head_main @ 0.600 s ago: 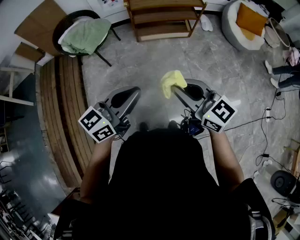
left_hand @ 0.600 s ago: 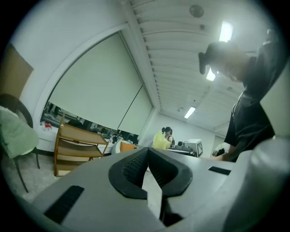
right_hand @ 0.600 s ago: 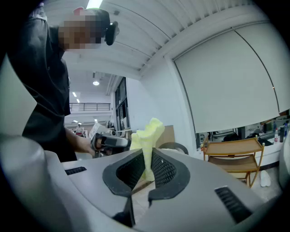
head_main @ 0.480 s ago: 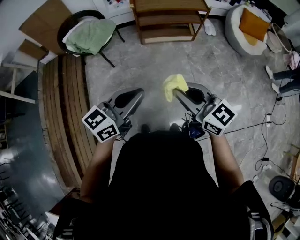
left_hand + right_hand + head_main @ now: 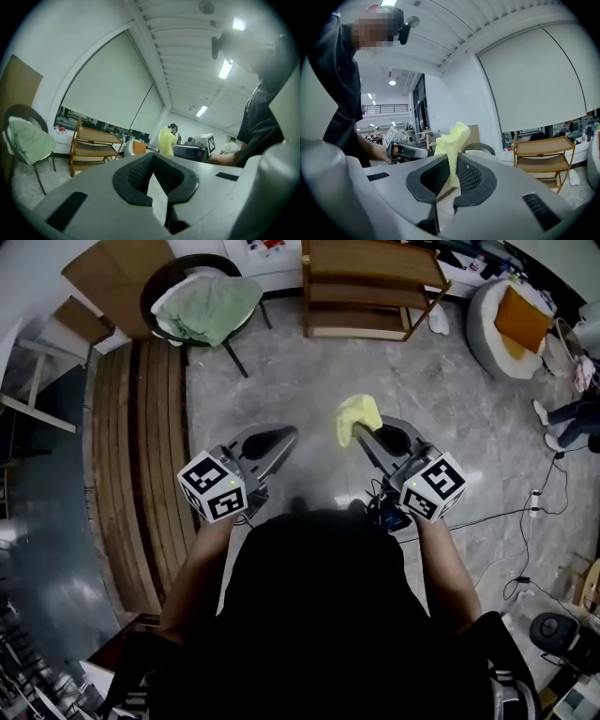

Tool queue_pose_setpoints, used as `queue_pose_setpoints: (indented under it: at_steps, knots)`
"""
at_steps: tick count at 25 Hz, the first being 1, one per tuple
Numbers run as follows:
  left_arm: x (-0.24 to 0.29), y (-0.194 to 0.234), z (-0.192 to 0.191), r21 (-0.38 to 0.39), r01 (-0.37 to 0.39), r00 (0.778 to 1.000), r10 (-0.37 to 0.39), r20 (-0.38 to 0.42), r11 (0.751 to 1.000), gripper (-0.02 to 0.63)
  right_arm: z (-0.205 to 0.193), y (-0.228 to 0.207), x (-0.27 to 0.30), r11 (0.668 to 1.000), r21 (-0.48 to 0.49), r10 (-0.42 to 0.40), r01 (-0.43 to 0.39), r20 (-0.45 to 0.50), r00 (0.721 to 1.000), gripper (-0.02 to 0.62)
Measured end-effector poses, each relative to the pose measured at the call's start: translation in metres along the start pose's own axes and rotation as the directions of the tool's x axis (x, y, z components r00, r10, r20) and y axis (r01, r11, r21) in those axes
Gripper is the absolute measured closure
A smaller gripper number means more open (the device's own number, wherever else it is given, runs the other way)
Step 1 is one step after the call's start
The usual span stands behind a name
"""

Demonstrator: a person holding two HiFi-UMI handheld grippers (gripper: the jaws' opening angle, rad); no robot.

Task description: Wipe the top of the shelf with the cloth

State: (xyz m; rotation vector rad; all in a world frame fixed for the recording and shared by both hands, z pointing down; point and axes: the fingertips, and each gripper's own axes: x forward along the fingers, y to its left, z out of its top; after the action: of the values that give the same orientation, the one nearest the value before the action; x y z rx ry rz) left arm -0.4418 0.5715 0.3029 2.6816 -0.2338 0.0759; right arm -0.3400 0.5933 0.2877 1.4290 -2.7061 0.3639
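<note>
A wooden three-tier shelf (image 5: pixel 370 287) stands at the far end of the stone floor; it also shows in the left gripper view (image 5: pixel 91 147) and the right gripper view (image 5: pixel 539 157). My right gripper (image 5: pixel 359 430) is shut on a yellow cloth (image 5: pixel 356 416), which sticks up from between its jaws (image 5: pixel 452 140). The cloth hangs in the air well short of the shelf. My left gripper (image 5: pixel 286 437) is shut with nothing in it, level with the right one; its jaws meet at the tip (image 5: pixel 152 154).
A black chair (image 5: pixel 202 301) with a green cloth over it stands left of the shelf. A wooden slatted strip (image 5: pixel 141 456) runs along the left. A round grey seat (image 5: pixel 511 320) with an orange cushion is at the right; cables (image 5: pixel 525 512) lie on the floor.
The view has shifted: shelf and chair now sit further right and lower in the head view. Both grippers keep their pose, the cloth still held.
</note>
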Motion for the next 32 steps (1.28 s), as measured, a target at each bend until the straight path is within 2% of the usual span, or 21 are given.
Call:
queue_pose_setpoints:
  at_steps: [5,8,12,16,19,23,32]
  knots:
    - [-0.023,0.029,-0.011,0.011,-0.033,0.999,0.033,-0.033,0.999,0.595,-0.001,-0.005,0.019,0.995,0.069,-0.075,0.075,-0.009,0.997,0.551]
    - [-0.029,0.045,-0.015,-0.021,-0.031,0.999,0.030,-0.032,0.999,0.595,-0.001,-0.011,0.027,0.990,0.068,-0.123,0.126,-0.049,0.991,0.551]
    - [-0.014,0.056,-0.017,-0.053,-0.004,1.000,0.002,-0.029,0.999,0.595,0.000,-0.029,0.019,0.984,0.074,-0.157,0.162,-0.067,0.985,0.551]
    - [0.011,0.072,-0.016,-0.004,-0.016,0.998,0.015,-0.058,1.000,0.595,-0.001,-0.059,0.014,0.976,0.108,-0.183,0.188,-0.051,0.982,0.551]
    - [0.027,0.087,-0.003,-0.002,-0.026,0.999,0.026,-0.043,1.000,0.595,0.001,-0.083,0.021,0.977,0.120,-0.175,0.178,-0.033,0.984,0.551]
    - [0.055,0.113,0.012,-0.008,-0.023,0.997,0.023,-0.071,1.000,0.595,0.004,-0.124,0.044,0.984,0.091,-0.151,0.153,-0.033,0.988,0.551]
    - [0.147,0.173,0.077,-0.032,-0.078,0.996,0.076,-0.053,0.996,0.595,0.044,-0.240,0.081,0.997,0.065,-0.049,0.049,-0.004,0.999,0.551]
